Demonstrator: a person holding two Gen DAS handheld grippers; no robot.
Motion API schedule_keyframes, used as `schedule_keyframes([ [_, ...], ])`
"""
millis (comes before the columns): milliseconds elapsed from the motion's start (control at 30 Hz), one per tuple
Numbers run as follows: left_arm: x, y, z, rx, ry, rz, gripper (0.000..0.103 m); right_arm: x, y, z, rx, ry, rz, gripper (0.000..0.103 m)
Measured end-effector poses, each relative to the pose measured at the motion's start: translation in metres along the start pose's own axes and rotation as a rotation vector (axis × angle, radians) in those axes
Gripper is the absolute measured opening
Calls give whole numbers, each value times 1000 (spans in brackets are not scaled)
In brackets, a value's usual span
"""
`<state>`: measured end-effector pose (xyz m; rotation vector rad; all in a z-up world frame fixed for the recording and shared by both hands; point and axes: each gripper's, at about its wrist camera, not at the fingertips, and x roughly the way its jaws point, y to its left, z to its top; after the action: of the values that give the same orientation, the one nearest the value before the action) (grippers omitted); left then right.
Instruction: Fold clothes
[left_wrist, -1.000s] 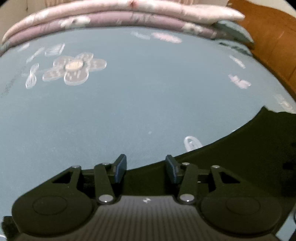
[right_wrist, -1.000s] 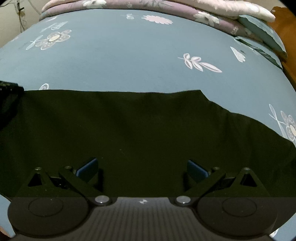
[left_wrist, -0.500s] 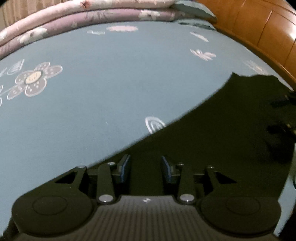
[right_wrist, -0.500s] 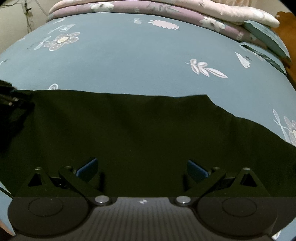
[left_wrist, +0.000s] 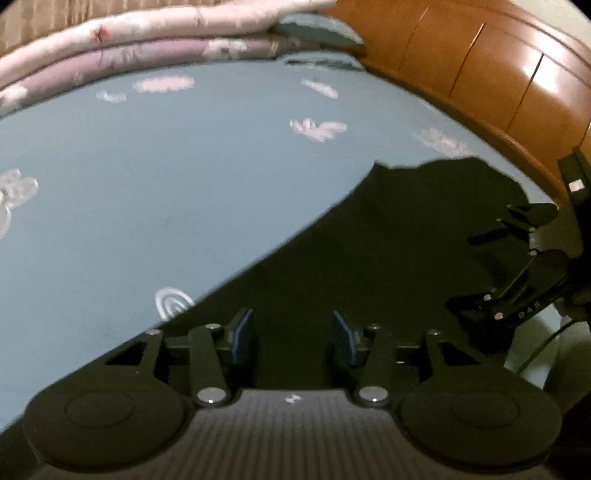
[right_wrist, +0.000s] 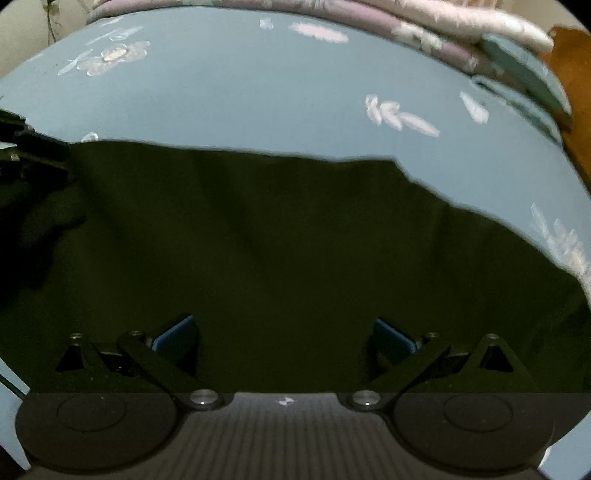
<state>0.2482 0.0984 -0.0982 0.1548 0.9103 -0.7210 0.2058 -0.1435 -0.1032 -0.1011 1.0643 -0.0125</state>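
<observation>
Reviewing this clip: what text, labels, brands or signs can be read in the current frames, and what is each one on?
"DAS": pale letters on the black body of the right gripper, seen in the left wrist view.
A small white emblem, not letters, on each gripper's ribbed base.
The bedsheet carries only flower and leaf prints.
Nothing readable on the dark garment.

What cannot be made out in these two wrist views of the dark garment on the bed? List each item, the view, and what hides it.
1. Dark garment: its near edge, right wrist view, hidden behind the right gripper.
2. Garment type and seams: both views, too dark and blurred.
3. Left gripper: whether it touches the cloth, left wrist view, black on black.
4. Bedsheet prints: left wrist view, motion blur.
</observation>
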Motion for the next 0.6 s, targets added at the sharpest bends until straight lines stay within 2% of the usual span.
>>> schedule_keyframes([
  [133, 9, 10, -10, 7, 13, 124, 48, 7, -9, -6, 79, 2, 47, 103],
  [233, -6, 15, -11, -30, 23, 173, 48, 8, -12, -12, 79, -22, 64, 103],
  [333, -31, 10, -19, 3, 26, 201, 52, 7, -10, -18, 60, -56, 58, 103],
  [433, -54, 3, -37, 3, 55, 236, 56, 7, -11, -16, 62, -54, 63, 103],
  [500, -68, 2, -57, -41, 73, 265, 56, 7, -10, -13, 59, -41, 64, 103],
  [600, -82, 5, -90, -169, 83, 295, 56, 8, -10, -10, 47, -32, 65, 103],
])
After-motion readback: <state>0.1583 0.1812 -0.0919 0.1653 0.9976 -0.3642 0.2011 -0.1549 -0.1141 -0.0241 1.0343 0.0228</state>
